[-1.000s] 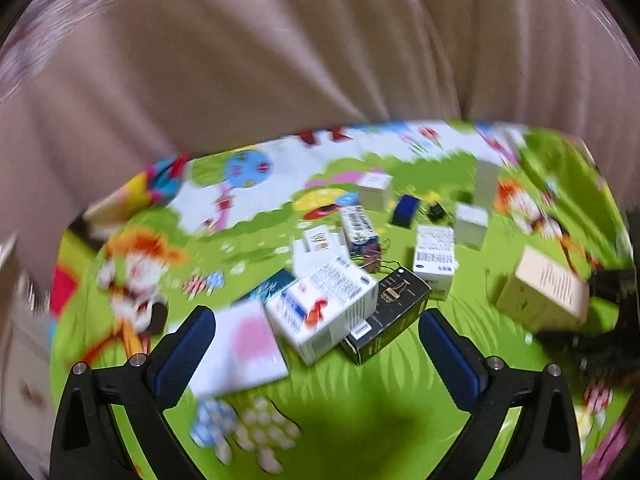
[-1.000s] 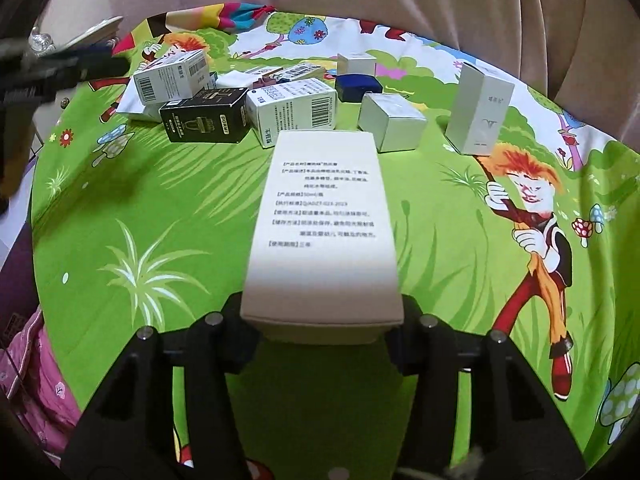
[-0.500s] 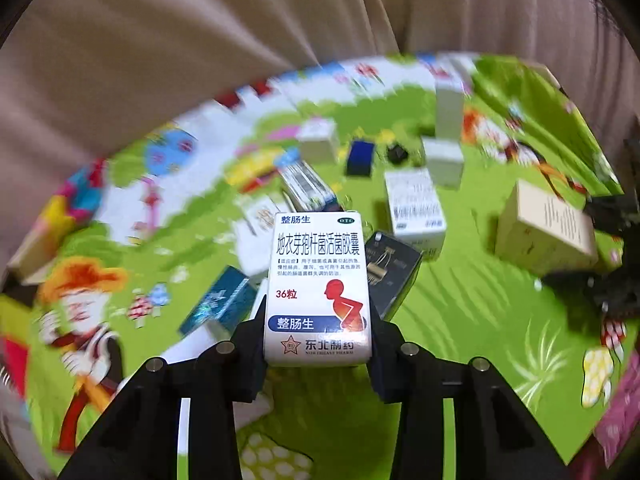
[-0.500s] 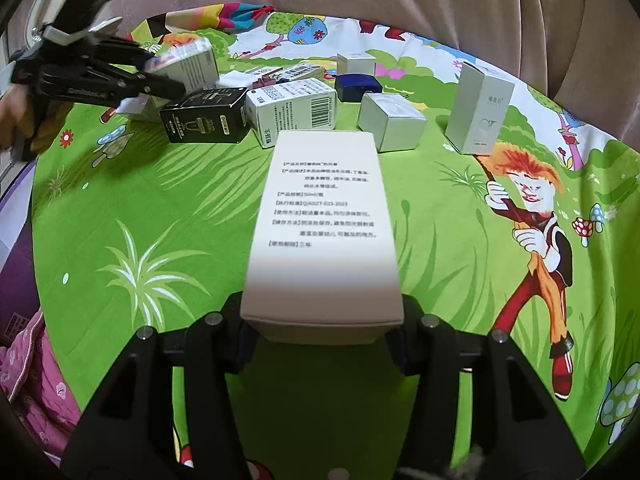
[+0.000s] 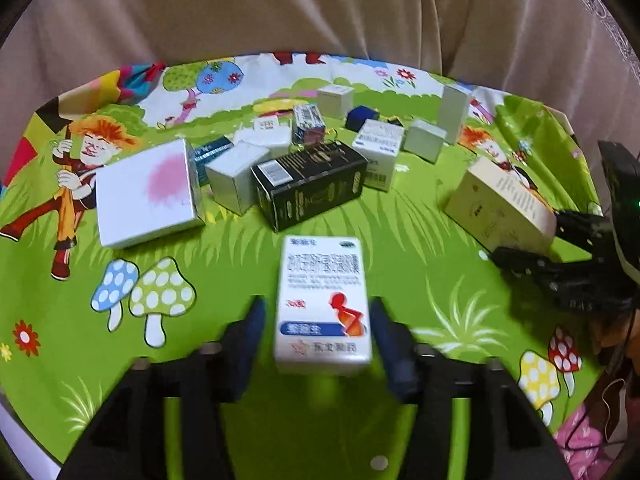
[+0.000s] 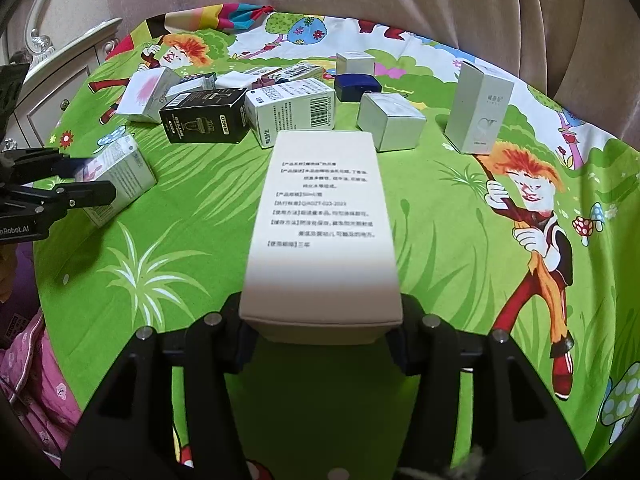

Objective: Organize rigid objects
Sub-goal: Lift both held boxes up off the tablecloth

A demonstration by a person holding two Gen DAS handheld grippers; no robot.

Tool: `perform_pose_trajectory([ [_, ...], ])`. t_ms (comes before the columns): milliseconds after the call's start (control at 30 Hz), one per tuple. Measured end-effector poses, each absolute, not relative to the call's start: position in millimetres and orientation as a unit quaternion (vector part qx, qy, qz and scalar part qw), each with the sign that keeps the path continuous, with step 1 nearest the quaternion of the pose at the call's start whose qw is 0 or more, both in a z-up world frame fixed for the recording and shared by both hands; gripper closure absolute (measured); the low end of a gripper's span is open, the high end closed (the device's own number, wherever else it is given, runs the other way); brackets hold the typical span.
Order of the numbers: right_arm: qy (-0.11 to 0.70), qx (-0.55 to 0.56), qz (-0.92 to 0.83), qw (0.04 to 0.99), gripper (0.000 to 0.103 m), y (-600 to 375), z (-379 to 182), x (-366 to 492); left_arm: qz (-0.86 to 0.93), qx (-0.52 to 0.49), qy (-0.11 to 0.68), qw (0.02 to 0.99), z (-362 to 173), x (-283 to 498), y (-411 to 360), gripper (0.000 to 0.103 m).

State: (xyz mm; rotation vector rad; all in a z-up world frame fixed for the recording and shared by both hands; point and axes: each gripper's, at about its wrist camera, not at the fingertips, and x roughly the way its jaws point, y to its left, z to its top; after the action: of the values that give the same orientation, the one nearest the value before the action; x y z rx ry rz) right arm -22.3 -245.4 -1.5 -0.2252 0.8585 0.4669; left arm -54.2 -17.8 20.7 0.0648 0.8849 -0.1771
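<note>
In the left wrist view a white medicine box (image 5: 322,300) with a red figure lies on the green cartoon cloth between the fingers of my left gripper (image 5: 318,344). The jaws stand apart from its sides with a gap each side. The same box (image 6: 116,176) shows in the right wrist view beside the left gripper (image 6: 90,180). My right gripper (image 6: 320,332) is shut on a long cream box (image 6: 322,224) with printed text, resting on the cloth. That cream box (image 5: 500,208) shows at the right of the left wrist view.
A cluster of boxes lies behind: a black box (image 5: 310,188), a white box with a pink blot (image 5: 148,198), a barcoded white box (image 6: 290,114), a grey cube (image 6: 390,120), a tall upright white box (image 6: 478,108), a dark blue box (image 6: 356,86). A curtain hangs behind the table.
My left gripper carried the medicine box away from the cluster toward the near side, set it on the cloth, and its jaws opened. The right gripper and cream box stayed still.
</note>
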Motion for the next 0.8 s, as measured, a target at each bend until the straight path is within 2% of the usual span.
perform_pose_trajectory([
  [33, 0.412, -0.106, 0.223, 0.877, 0.043, -246.0, -1.6, -21.8, -0.078, 0.032, 0.426, 0.901, 19.8, -52.0, -16.8, 0.028],
  [67, 0.413, -0.105, 0.222, 0.877, 0.041, -246.6, -1.8, -21.5, -0.072, 0.030, 0.427, 0.901, 17.7, -50.7, -15.7, 0.027],
  [267, 0.416, -0.102, 0.215, 0.878, 0.034, -248.2, -2.7, -20.6, -0.063, 0.003, 0.436, 0.898, 1.3, -43.7, -3.5, 0.027],
  [433, 0.429, -0.092, 0.209, 0.874, 0.020, -246.8, -2.5, -15.4, -0.058, 0.023, 0.438, 0.897, -0.8, -42.2, -9.3, 0.027],
  [567, 0.456, -0.091, 0.189, 0.865, 0.015, -234.2, -1.6, -3.3, -0.054, 0.020, 0.439, 0.897, -0.3, -41.5, -9.7, 0.027],
  [600, 0.457, -0.089, 0.185, 0.865, 0.014, -233.1, -2.0, -1.4, -0.052, 0.021, 0.440, 0.896, 0.3, -40.4, -9.3, 0.030],
  [633, 0.457, -0.089, 0.179, 0.866, 0.014, -230.8, -2.3, 1.0, -0.051, 0.025, 0.440, 0.896, 1.0, -39.3, -9.9, 0.039],
  [667, 0.456, -0.086, 0.177, 0.868, 0.014, -230.3, -2.5, 2.1, -0.055, 0.026, 0.438, 0.897, 2.7, -39.3, -10.5, 0.048],
  [700, 0.452, -0.083, 0.173, 0.871, 0.025, -231.6, -2.4, 1.8, -0.055, 0.028, 0.436, 0.898, 4.2, -39.0, -11.0, 0.062],
  [733, 0.441, -0.081, 0.169, 0.878, 0.049, -233.0, 0.6, -0.7, -0.054, 0.027, 0.437, 0.897, 4.1, -38.8, -11.3, 0.062],
  [800, 0.438, -0.081, 0.166, 0.880, 0.049, -233.3, 5.2, -6.7, -0.060, 0.020, 0.431, 0.900, 3.9, -44.5, -11.0, 0.062],
])
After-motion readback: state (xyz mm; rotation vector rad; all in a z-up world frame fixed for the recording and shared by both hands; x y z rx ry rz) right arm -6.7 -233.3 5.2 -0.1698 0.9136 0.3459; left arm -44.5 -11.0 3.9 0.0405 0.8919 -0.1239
